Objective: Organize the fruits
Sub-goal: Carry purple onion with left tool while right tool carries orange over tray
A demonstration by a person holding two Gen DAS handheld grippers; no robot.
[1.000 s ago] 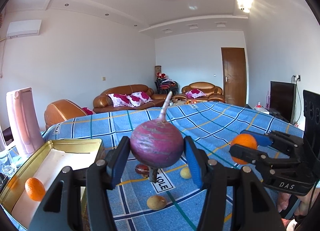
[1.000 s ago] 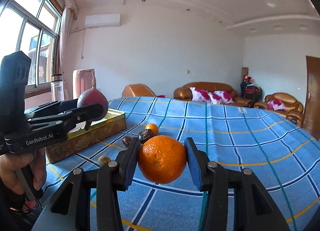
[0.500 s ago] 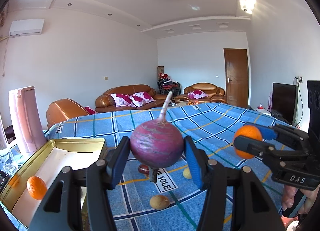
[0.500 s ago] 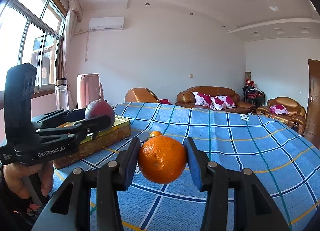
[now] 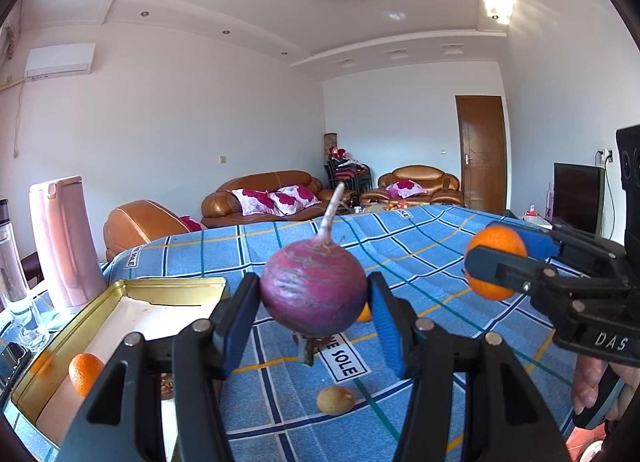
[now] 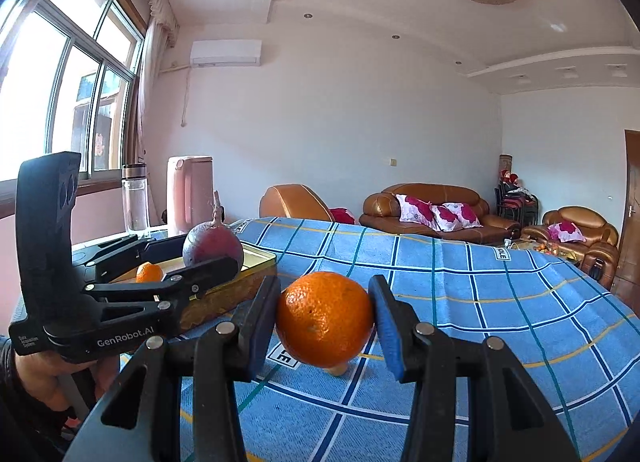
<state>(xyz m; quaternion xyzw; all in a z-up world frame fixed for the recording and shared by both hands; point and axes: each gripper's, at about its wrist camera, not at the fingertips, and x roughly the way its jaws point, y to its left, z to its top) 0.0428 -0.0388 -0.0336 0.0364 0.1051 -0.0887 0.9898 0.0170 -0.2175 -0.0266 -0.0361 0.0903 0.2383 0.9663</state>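
**Two fruits held up over the blue checked cloth**

The purple root (image 5: 314, 294), round and faintly ringed with rough lines, sits upright between the blue pads of the left gripper (image 5: 314, 316): its long pale tail points up and slightly right, its short dark stub points down, so its long axis runs nearly vertical. The pads press on both its flanks and it hangs clear of the cloth. To the right, the right gripper (image 6: 324, 324) is clamped on a dimpled, glossy orange (image 6: 325, 318), a near sphere with no clear axis, also lifted off the surface.

Below and near, a small dull yellow-brown fruit (image 5: 336, 400) lies on the tablecloth (image 5: 420, 246), a blue fabric crossed by white, dark blue, green and yellow lines. Another orange fruit (image 5: 365, 312) peeps out just behind the root.

To the left stands a shallow gold metal tin (image 5: 120, 294), rectangular with rounded corners and a pale floor; a small orange (image 5: 85, 373) rests in its near end. Farther left, at the table's edge, stand a tall pink plastic jug (image 5: 66, 240) and a clear bottle (image 5: 10, 258).
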